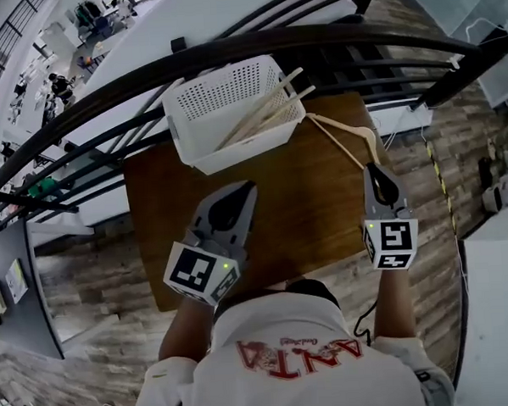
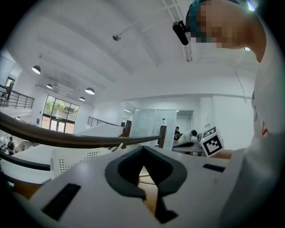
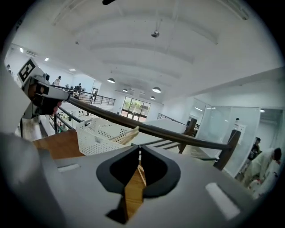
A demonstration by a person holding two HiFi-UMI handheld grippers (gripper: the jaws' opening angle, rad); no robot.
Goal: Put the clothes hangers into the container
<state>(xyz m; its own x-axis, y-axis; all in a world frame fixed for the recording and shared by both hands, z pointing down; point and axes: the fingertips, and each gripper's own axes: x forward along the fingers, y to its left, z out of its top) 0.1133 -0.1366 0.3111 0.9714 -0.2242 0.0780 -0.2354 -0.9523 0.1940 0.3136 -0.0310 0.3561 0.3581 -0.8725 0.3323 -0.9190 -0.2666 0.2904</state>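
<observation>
A white perforated basket (image 1: 243, 149) stands at the far side of the brown table (image 1: 305, 212), with several pale wooden hangers (image 1: 262, 113) lying in it. To the right of the basket, another wooden hanger (image 1: 352, 133) runs back to the tip of my right gripper (image 1: 373, 166). That gripper is shut on the hanger's near end. In the right gripper view a pale wooden strip (image 3: 141, 174) shows between the closed jaws (image 3: 139, 151), with the basket (image 3: 95, 133) ahead on the left. My left gripper (image 1: 251, 186) hovers over the table before the basket, shut and holding nothing (image 2: 143, 150).
A dark curved railing (image 1: 229, 51) with horizontal bars runs just behind the basket and the table's far edge. Wood-plank floor lies on both sides of the table. The person's white shirt (image 1: 296, 357) is at the near edge.
</observation>
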